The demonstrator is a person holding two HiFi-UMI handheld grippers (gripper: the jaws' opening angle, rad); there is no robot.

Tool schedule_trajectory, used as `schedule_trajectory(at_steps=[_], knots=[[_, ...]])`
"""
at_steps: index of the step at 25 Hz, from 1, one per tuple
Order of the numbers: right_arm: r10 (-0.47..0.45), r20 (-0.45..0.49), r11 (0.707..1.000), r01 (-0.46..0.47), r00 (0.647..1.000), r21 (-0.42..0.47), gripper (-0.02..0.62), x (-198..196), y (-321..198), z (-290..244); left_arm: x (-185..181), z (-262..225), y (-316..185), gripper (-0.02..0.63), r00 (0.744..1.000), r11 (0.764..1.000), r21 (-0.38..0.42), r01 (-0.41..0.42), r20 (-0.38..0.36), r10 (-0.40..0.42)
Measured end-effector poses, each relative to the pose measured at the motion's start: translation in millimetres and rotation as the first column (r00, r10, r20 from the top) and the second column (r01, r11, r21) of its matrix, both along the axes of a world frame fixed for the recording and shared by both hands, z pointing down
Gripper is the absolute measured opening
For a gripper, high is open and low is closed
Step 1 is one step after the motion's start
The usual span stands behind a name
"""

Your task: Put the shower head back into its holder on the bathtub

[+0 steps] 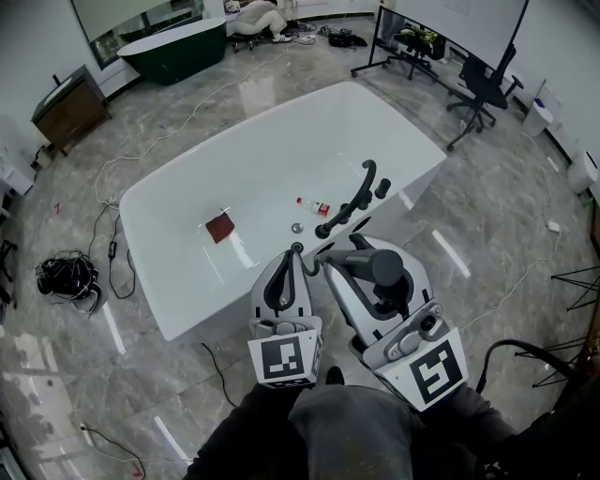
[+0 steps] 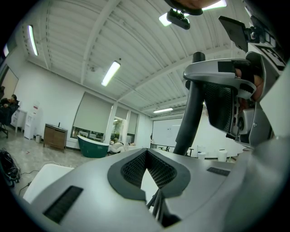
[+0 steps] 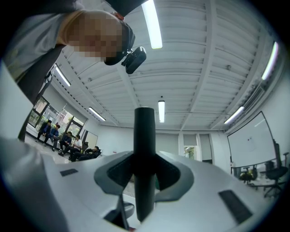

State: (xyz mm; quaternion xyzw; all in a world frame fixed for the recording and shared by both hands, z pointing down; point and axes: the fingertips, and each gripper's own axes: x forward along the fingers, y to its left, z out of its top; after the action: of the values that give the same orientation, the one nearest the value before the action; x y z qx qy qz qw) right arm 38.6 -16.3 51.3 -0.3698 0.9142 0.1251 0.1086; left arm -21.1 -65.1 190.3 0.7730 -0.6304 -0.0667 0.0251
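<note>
The right gripper point(image 3: 145, 176) has its fingers clamped on the black shower head point(image 3: 144, 131), which stands upright between them. The left gripper point(image 2: 146, 156), fingers together, sits just beside it. The bathtub's black fittings point(image 1: 356, 197) lie just ahead, nearer the right.

A dark green bathtub point(image 1: 173, 49) stands at the far wall of the grey marble floor point(image 1: 487, 187), with a wooden cabinet point(image 1: 67, 111) well to its left and a person point(image 1: 262, 19) low on the floor just to its right. A tangle of black cables point(image 1: 67, 278) lies on the floor at the left, while a black office chair point(image 1: 483, 86) and a whiteboard on a black stand point(image 1: 450, 23) are at the far right. A brown square piece point(image 1: 219, 227) and a small bottle point(image 1: 314, 205) lie well apart, and the right gripper view shows seated people point(image 3: 68, 145) under long ceiling lights point(image 3: 152, 22).
</note>
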Motion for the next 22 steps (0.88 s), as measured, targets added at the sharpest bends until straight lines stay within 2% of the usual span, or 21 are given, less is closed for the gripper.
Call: schedule_trajectory(at_steps=[6, 15, 22], knots=[[-0.003, 0.010, 1.000, 0.003, 1.000, 0.002, 0.134, -1, -1, 1, -1, -1, 0, 0.003, 1.000, 1.000, -0.009, -0.002, 0.003, 0.003], [0.013, 0.006, 0.998, -0.012, 1.000, -0.062, 0.134, 6, -8, 22, 1, 7, -3, 0.002, 1.000, 0.999, -0.031, -0.007, 0.013, 0.007], [0.005, 0.014, 0.999, -0.004, 1.000, -0.041, 0.134, 7, -10, 25, 4, 22, -5, 0.002, 1.000, 0.999, -0.035, -0.012, 0.001, 0.012]])
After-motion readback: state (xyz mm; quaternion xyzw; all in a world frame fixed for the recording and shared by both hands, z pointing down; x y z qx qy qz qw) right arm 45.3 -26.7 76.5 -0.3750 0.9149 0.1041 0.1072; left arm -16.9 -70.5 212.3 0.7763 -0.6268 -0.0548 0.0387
